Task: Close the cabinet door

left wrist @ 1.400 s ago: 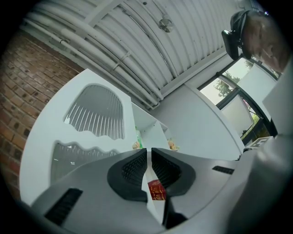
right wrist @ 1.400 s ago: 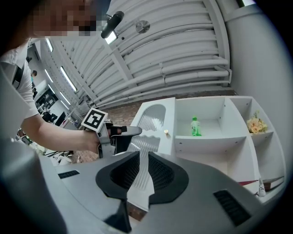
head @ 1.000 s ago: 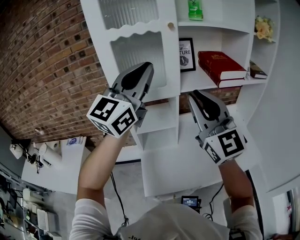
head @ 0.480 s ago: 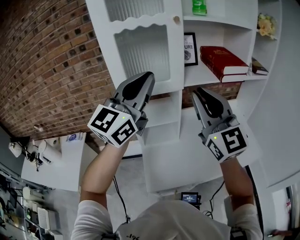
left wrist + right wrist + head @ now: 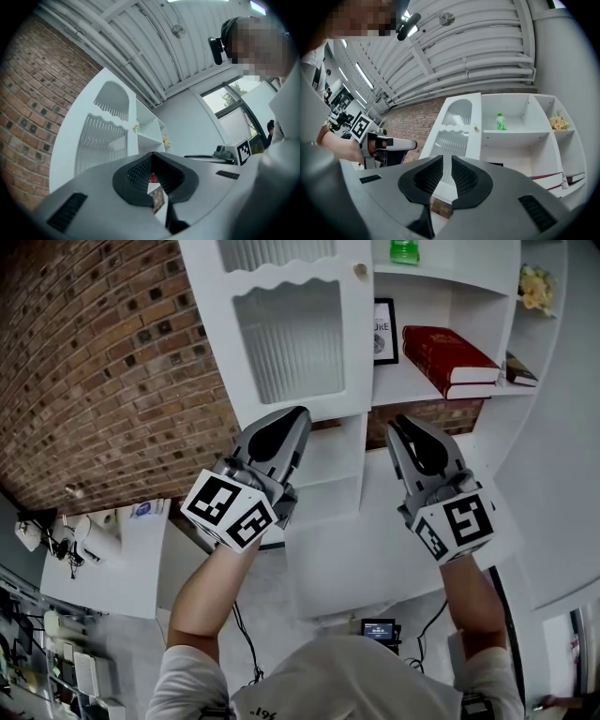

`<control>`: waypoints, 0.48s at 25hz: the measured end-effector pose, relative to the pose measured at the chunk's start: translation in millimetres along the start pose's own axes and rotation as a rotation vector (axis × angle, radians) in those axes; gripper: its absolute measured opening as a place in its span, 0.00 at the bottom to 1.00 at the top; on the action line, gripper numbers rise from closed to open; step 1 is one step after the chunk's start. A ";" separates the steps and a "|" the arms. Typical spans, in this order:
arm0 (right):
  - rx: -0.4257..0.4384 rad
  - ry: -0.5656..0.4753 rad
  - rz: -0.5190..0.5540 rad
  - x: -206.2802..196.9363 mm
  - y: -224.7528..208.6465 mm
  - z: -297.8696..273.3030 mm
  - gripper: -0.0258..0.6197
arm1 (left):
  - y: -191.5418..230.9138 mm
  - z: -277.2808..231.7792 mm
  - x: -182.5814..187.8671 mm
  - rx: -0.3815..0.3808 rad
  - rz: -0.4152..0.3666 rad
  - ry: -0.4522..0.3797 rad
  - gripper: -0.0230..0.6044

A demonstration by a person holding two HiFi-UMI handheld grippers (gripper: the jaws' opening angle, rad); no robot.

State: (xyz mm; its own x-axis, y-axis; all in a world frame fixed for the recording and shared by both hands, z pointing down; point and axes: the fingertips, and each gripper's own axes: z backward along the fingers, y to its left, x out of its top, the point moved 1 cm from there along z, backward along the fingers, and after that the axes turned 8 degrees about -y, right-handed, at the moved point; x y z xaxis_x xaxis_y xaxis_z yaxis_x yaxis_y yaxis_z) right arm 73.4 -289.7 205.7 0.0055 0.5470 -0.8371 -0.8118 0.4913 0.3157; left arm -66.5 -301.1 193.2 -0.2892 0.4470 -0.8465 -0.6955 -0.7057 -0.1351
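White cabinet door (image 5: 291, 334), top cut off, seems shut beyond left gripper (image 5: 298, 415).

The white wooden cabinet door (image 5: 286, 334) has two frosted panes with vertical ribbing, and its round knob (image 5: 360, 271) is beige. The white open shelf unit (image 5: 469, 301) carries a dark red hardcover book (image 5: 450, 357), a green plastic bottle (image 5: 405, 249) and pale yellow flowers (image 5: 536, 287). The brick wall (image 5: 112, 381) is red-brown with light mortar. The left gripper (image 5: 295, 418) and right gripper (image 5: 401, 425) are grey with black pads. Their cubes are white with black square markers.
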 end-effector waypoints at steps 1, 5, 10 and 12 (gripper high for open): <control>-0.001 0.002 -0.001 -1.3 0.5 -0.1 0.15 | 0.4 2.8 -2.2 0.004 0.007 0.002 0.05; -0.005 0.013 -0.007 -5.4 1.2 2.1 0.15 | -1.3 11.5 -9.0 0.015 0.030 0.008 0.05; -0.004 0.022 -0.012 -9.9 3.4 3.2 0.15 | -5.1 19.4 -16.0 0.019 0.049 0.019 0.05; -0.009 0.027 -0.018 -13.8 3.2 5.1 0.15 | -6.7 22.8 -20.3 0.022 0.056 0.027 0.05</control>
State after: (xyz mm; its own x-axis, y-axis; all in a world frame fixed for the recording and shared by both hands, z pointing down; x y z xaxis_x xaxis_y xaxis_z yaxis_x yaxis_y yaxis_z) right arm 73.7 -292.3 220.5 0.0040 0.5195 -0.8545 -0.8170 0.4944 0.2968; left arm -70.9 -293.0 223.0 -0.3105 0.3916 -0.8662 -0.6929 -0.7171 -0.0758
